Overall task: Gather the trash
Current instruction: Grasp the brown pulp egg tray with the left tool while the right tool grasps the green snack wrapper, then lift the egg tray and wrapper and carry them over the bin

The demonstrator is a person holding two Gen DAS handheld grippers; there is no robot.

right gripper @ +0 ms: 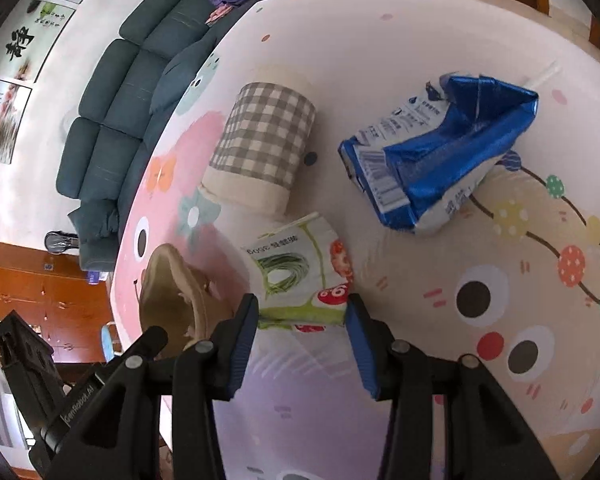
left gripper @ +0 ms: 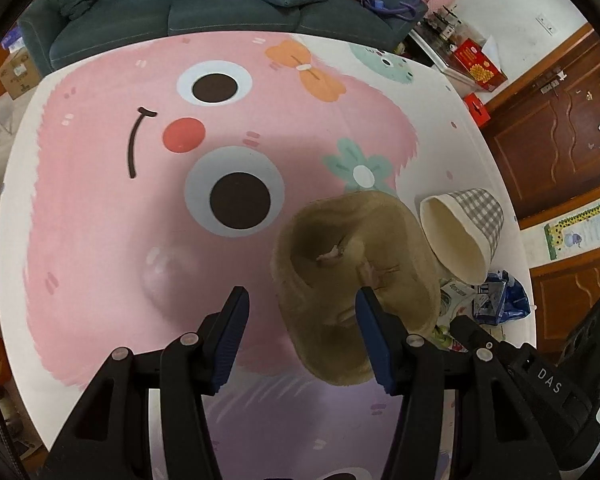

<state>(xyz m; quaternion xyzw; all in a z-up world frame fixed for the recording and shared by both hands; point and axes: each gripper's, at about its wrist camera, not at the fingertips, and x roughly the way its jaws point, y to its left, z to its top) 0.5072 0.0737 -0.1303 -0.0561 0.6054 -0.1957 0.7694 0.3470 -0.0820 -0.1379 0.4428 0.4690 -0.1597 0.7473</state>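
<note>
The right hand-held gripper (right gripper: 302, 312) straddles the green wrapper (right gripper: 300, 268) on the mat (right gripper: 420, 360), fingers spread, unclosed. Left hand-held gripper (left gripper: 302, 320) hangs released by the tan bag (left gripper: 340, 260). Next: clench, lift.

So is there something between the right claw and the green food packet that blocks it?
No. The right claw is open, and the green food packet already lies between its fingertips on the mat. Nothing visible sits between them.
</note>
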